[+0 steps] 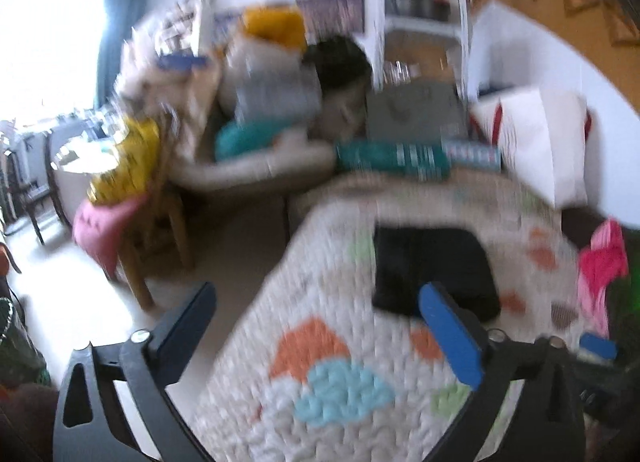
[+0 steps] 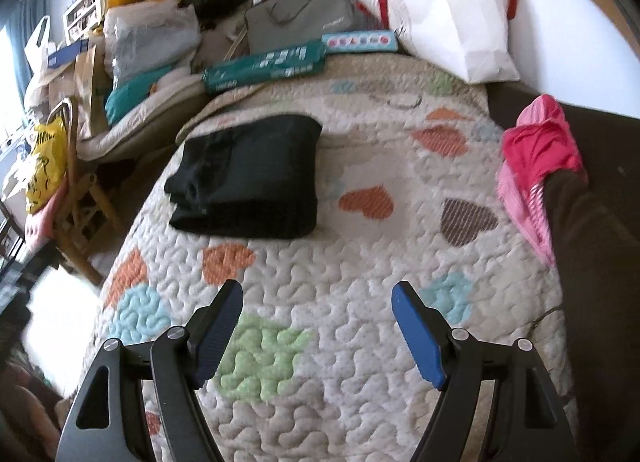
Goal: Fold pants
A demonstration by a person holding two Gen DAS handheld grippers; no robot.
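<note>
Black pants (image 2: 248, 178) are lying folded into a compact, thick rectangle on the quilted bedspread (image 2: 340, 302), upper left of centre in the right wrist view; stacked layers are showing along the left edge. In the blurred left wrist view the pants (image 1: 432, 266) are sitting right of centre, partly behind a blue finger pad (image 1: 452, 338). Left gripper (image 1: 316, 304) is hanging released, jaws spread, holding nothing. Right gripper (image 2: 318, 298) is likewise gaping wide over the quilt, clear of the pants. Pink cloth (image 2: 536, 158) is lying at the right edge.
</note>
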